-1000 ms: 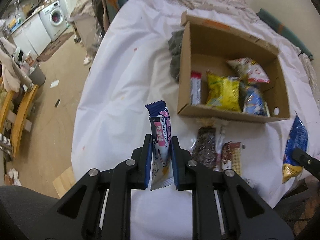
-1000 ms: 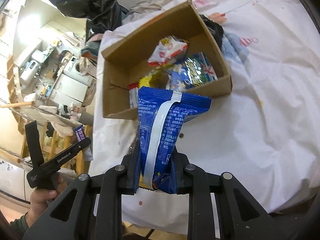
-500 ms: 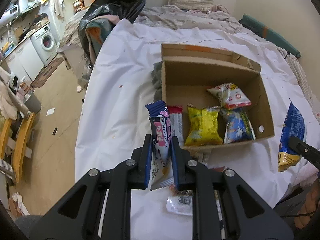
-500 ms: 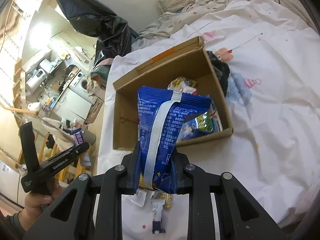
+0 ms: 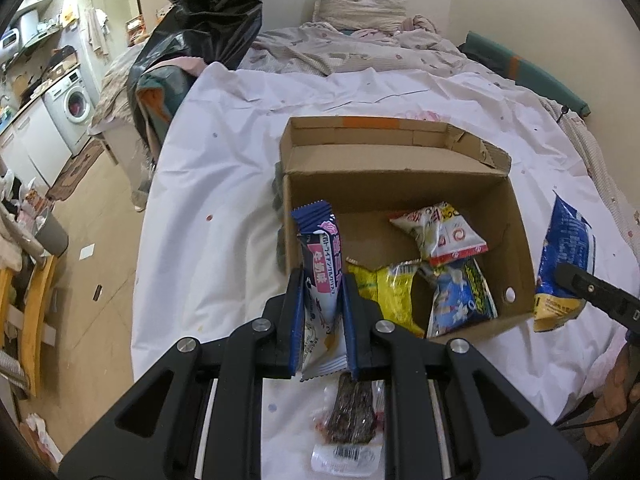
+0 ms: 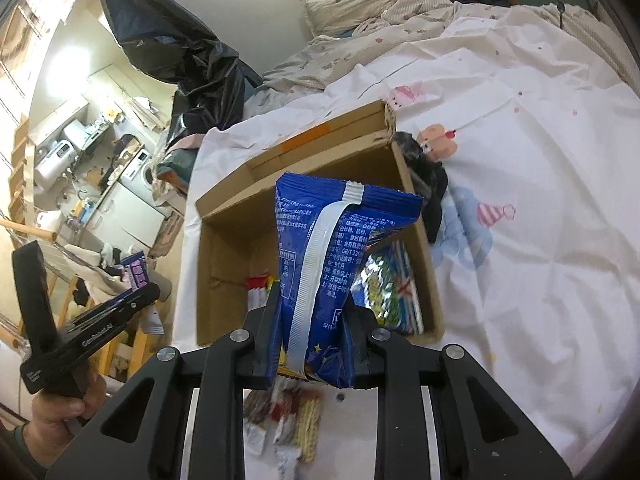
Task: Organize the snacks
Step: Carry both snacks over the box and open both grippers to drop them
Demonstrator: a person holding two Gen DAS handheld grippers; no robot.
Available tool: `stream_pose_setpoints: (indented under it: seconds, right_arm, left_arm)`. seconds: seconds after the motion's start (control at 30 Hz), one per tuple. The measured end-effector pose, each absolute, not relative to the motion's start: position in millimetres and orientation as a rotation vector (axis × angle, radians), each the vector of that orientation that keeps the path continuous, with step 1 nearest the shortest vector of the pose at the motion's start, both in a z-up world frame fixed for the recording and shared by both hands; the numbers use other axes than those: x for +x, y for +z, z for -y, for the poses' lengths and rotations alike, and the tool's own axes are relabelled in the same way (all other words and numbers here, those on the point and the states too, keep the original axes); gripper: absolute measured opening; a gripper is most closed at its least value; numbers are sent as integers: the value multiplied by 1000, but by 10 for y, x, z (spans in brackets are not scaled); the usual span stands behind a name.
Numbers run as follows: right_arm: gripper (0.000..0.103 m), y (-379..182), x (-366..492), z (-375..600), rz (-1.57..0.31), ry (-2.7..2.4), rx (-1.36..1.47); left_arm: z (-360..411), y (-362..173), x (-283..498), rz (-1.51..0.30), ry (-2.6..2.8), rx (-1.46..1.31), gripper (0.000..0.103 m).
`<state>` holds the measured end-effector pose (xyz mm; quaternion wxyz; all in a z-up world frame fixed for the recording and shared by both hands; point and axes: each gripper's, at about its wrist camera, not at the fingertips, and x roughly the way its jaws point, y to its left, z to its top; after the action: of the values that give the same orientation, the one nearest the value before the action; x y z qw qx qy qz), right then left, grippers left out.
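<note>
My left gripper (image 5: 322, 300) is shut on a blue and pink snack bar (image 5: 320, 256) and holds it upright over the near left corner of the open cardboard box (image 5: 400, 160). My right gripper (image 6: 314, 312) is shut on a blue snack bag (image 6: 332, 260), held above the box's near edge (image 6: 224, 208). The box holds a white and red bag (image 5: 440, 234), a yellow bag (image 5: 384, 288) and a blue and green bag (image 5: 460, 296). The blue bag also shows at the right of the left wrist view (image 5: 560, 256).
The box sits on a bed with a white sheet (image 5: 208, 184). Loose snacks lie in front of the box: a dark bar (image 5: 352, 416) and wafer packs (image 6: 292, 420). A dark cloth (image 6: 428, 176) lies beside the box. A black bag (image 5: 200, 8) and the floor are left.
Both grippers have moved forward and up toward the box, each keeping its snack. The box now sits right under the fingertips, and the loose snacks have slid below the grippers.
</note>
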<state>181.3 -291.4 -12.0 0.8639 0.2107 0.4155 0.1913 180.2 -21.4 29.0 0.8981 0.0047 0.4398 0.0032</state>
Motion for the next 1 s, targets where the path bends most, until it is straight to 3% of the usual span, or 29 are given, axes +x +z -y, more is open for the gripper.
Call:
stream_pose_setpoints:
  seconds: [0.43, 1.0]
  right_arm:
    - [26, -420, 2249, 2756, -961, 365, 364]
    - [26, -692, 2350, 2540, -1079, 350, 290]
  left_arm:
    - [393, -72, 2179, -874, -52, 66, 15]
    - [272, -288, 2293, -996, -73, -62, 15]
